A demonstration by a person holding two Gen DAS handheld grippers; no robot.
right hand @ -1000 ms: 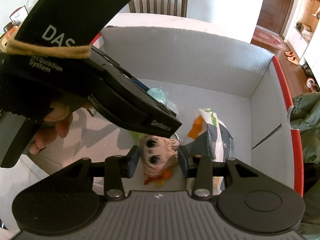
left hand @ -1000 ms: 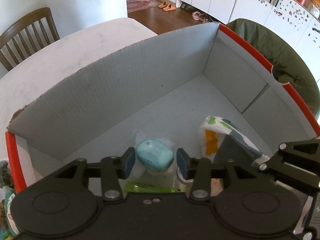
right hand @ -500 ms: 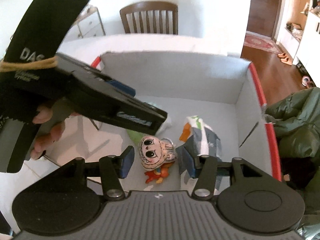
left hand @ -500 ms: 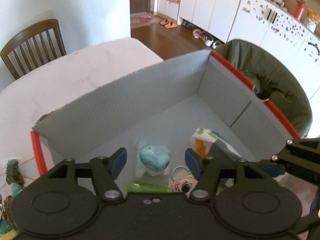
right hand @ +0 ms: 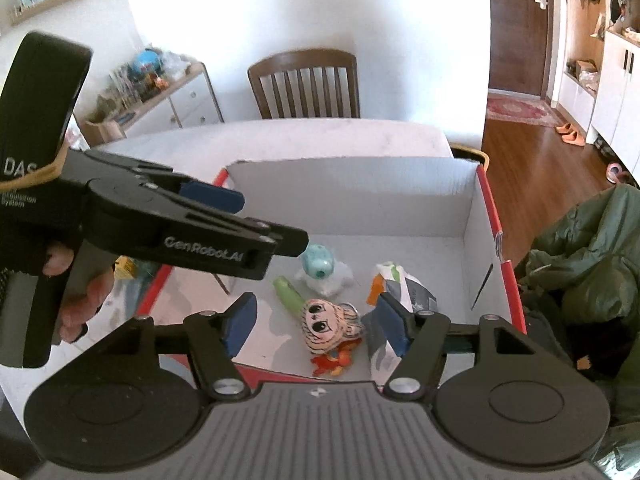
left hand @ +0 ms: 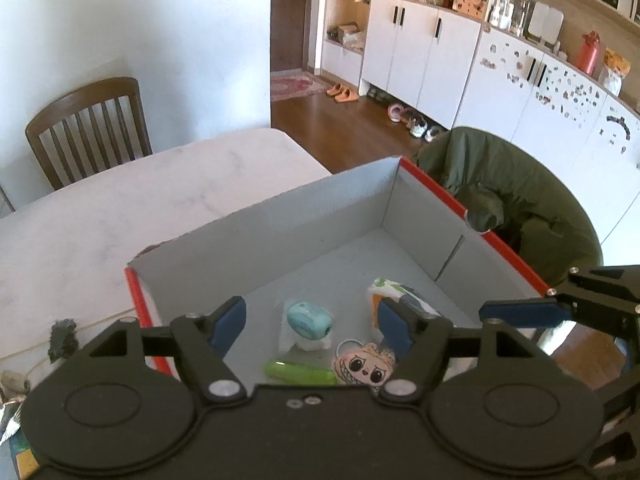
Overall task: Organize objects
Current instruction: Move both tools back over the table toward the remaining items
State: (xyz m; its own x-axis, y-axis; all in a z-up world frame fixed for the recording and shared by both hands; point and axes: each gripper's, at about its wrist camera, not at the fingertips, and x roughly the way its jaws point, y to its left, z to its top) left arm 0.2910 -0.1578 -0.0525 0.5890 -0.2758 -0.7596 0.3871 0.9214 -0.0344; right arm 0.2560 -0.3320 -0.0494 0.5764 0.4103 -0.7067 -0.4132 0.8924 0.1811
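While both grippers hang above the open cardboard box with grey inner walls and red rim, I count four things on its floor. One: a teal egg-shaped toy on a bit of white wrapping, near the middle. Two: a lime-green tube, lying flat just beside it. Three: a flat cartoon-face charm with big eyes and an orange tail piece, touching the tube's end. Four: a crumpled white packet printed in orange, green and dark grey, to the right of the charm.

My left gripper is spread wide, nothing between its blue pads, the teal toy showing in the gap below. My right gripper is likewise released and empty, the charm lying under it. One hand shows on the left tool's handle.

Box sits on one pale marble-look table. One brown wooden slat-back chair stands beyond it; one olive-green jacket is bunched against the box's right side.
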